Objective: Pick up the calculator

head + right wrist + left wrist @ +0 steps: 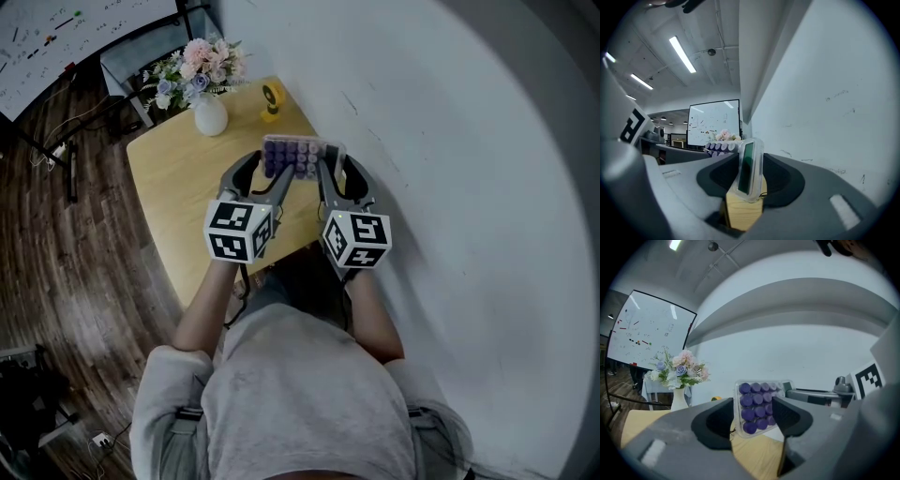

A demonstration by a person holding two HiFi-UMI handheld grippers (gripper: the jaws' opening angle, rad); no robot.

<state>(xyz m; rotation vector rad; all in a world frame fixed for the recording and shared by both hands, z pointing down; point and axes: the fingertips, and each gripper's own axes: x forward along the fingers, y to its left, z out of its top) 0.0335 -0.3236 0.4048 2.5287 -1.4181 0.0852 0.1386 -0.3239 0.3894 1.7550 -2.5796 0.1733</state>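
Observation:
The calculator, clear-cased with rows of round purple keys, hangs above the wooden table near the white wall. My right gripper is shut on its display end. In the right gripper view the calculator stands edge-on between the jaws, green display showing. My left gripper reaches its other end. In the left gripper view the keys of the calculator face the camera at the jaw tips, the right jaw covering one edge. Whether the left gripper presses on it is unclear.
A white vase of pink and blue flowers stands at the table's far end, with a small yellow object beside it. The wall runs along the table's right side. A whiteboard stands behind the table, and dark wood floor lies to the left.

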